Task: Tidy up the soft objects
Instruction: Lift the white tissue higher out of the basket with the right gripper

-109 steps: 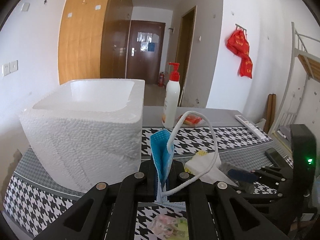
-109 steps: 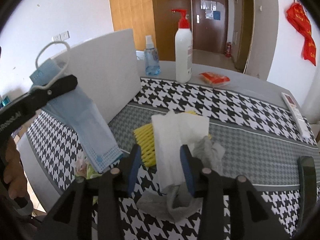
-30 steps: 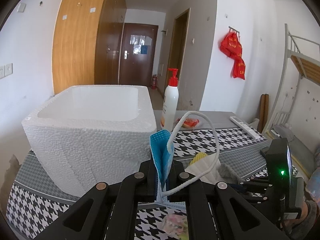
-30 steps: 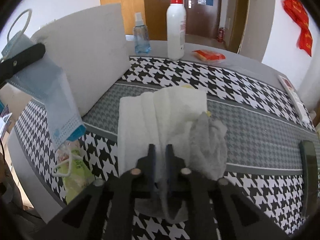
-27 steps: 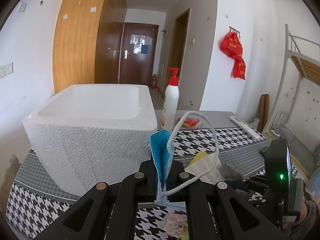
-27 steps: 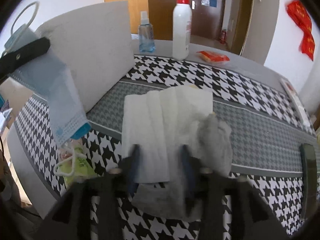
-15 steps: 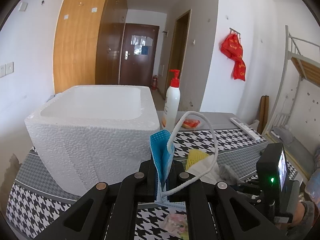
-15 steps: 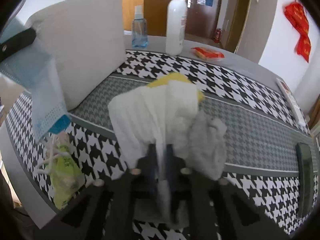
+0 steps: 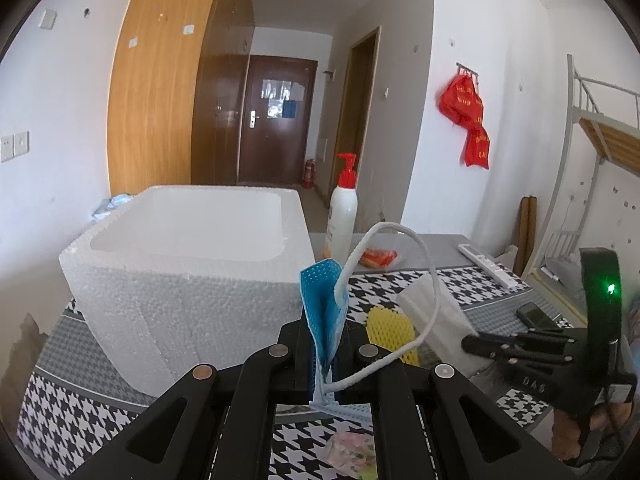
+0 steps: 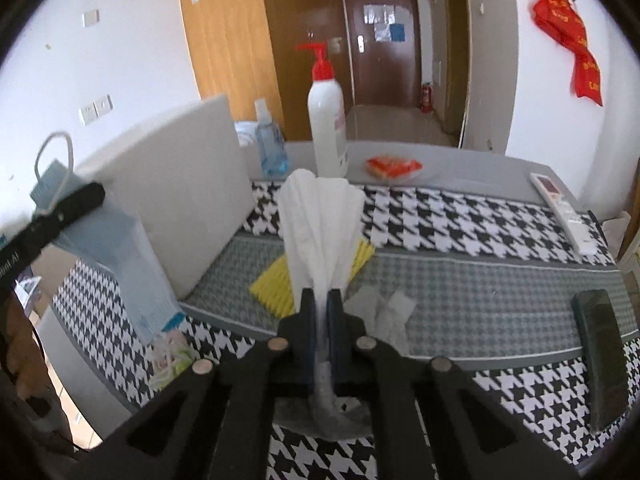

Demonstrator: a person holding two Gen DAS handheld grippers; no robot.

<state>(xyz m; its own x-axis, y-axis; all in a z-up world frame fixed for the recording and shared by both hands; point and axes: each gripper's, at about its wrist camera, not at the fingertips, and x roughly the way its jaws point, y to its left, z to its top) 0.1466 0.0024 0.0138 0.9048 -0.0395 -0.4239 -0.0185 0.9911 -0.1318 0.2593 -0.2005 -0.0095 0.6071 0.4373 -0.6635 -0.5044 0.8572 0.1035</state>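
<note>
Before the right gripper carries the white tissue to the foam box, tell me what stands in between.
Nothing visible does. The right gripper holds the white tissue above the table, and the foam box is open-topped.

houndstooth table cover (image 10: 460,216), black and white with a grey band. white pump bottle (image 10: 327,124) with red pump stands upright at the far edge; small blue spray bottle (image 10: 272,148) just left of it. red packet (image 10: 394,166) lies right of the pump bottle. white remote (image 10: 560,208) at far right. dark phone (image 10: 602,356) lies flat at near right. brown door (image 9: 276,120) down the hall; red bags (image 9: 470,120) hang on the right wall.
</note>
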